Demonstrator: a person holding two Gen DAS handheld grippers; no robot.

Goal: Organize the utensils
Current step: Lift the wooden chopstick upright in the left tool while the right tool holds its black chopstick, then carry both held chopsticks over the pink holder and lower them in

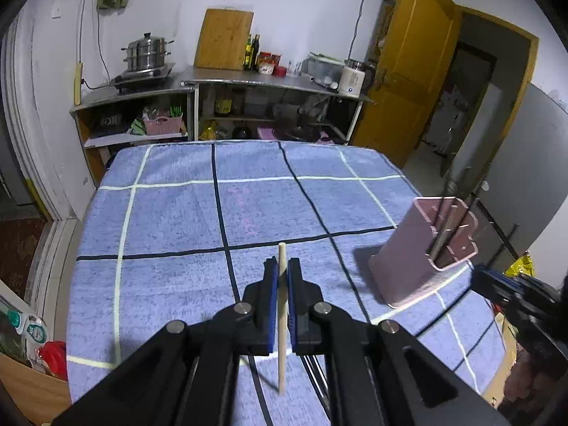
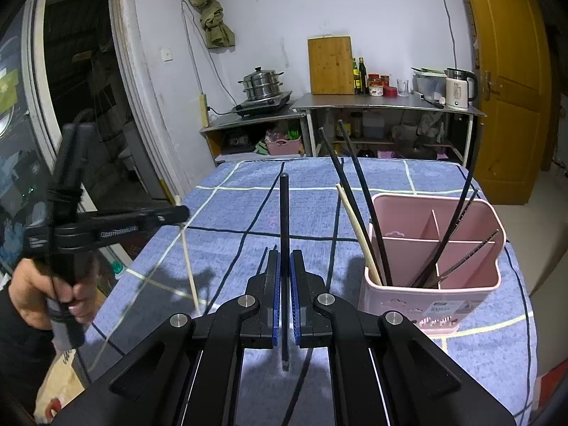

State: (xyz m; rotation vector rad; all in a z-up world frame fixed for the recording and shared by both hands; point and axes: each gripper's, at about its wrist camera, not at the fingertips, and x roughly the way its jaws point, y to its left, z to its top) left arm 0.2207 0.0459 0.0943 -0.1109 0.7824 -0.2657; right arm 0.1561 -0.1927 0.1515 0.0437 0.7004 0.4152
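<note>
Each gripper clamps one chopstick above the blue checked counter

A pale wooden chopstick [image 1: 282,305] stands upright between the blue pads of the left gripper [image 1: 283,266], its fingers [image 1: 271,305] pressed together on it, the tip rising just past them and the lower end hanging free over the cloth. A black chopstick [image 2: 284,248] sits the same way in the right gripper [image 2: 284,259], fingers [image 2: 274,298] clamped on it. To the right, a pink utensil holder [image 2: 431,284] stands on the counter [image 1: 177,213], with several black chopsticks and one pale one leaning in its compartments. A hand [image 2: 53,294] grips the left gripper's handle
</note>
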